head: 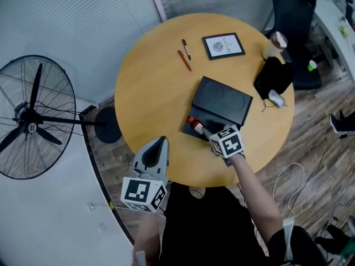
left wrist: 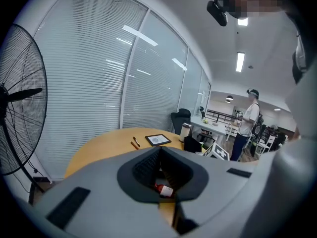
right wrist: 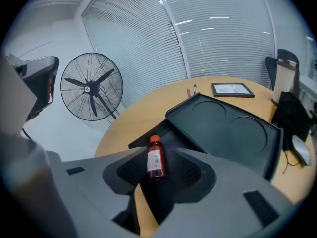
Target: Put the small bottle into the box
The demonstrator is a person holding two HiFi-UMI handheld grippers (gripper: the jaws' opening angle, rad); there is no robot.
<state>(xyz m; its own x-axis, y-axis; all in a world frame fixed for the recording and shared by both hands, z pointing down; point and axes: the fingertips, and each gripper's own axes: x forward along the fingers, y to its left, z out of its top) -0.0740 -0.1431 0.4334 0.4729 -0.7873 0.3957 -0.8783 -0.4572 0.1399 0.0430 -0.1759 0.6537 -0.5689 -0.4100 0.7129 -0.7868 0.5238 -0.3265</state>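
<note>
The small bottle (head: 195,125), dark red with an orange-red cap and a white label, lies in the near part of the open black box (head: 224,101) on the round wooden table (head: 150,87). My right gripper (head: 209,133) hovers just behind it. In the right gripper view the bottle (right wrist: 156,157) shows between the jaws with a gap on each side, resting on the box's base (right wrist: 141,143); the jaws are open. My left gripper (head: 162,141) hangs at the table's near edge, its fingers together, holding nothing. Through its hollow the bottle (left wrist: 163,189) is visible.
Two pens (head: 185,55), a framed card (head: 223,46), a cup (head: 274,43), a black bag (head: 273,76) and a mouse (head: 276,98) lie on the table's far half. A standing fan (head: 33,118) is to the left, an office chair (head: 294,4) beyond the table.
</note>
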